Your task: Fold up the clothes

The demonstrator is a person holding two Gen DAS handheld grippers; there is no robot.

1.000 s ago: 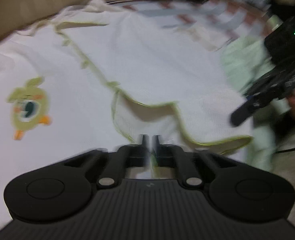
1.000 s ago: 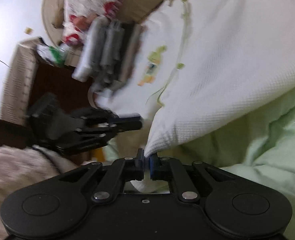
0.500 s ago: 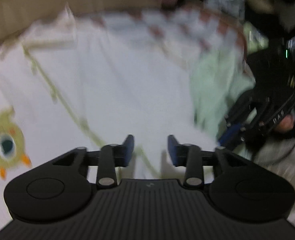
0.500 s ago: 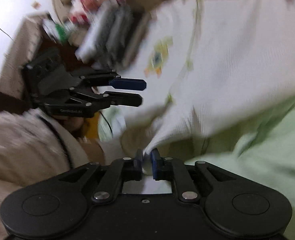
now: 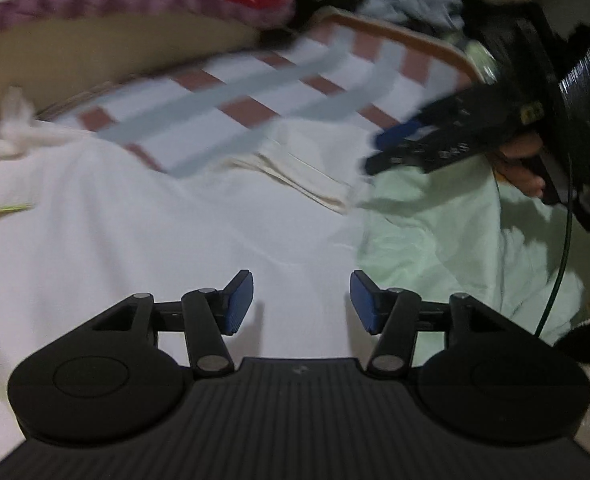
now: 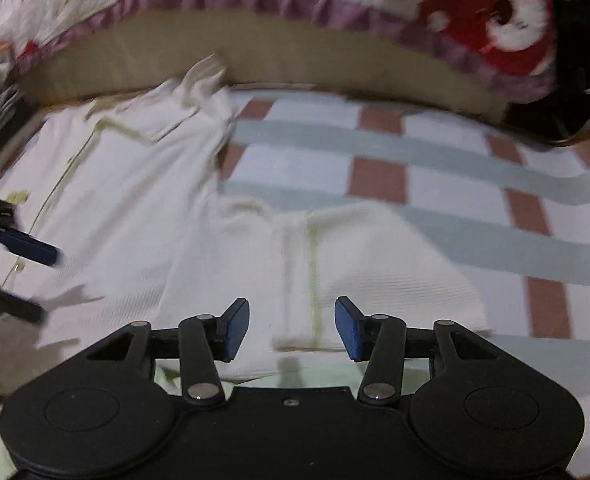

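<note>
My left gripper (image 5: 299, 302) had just opened, empty, over the white garment (image 5: 135, 248). My right gripper (image 6: 291, 326) had just opened too, above its folded near edge.

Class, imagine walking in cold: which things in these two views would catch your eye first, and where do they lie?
The white garment with yellow-green trim fills the middle, lying on a checked blanket. Behind it, a cushion with bold red print runs along the back. Up close, the right gripper hangs open over a folded edge, and the left gripper is open too.
</note>
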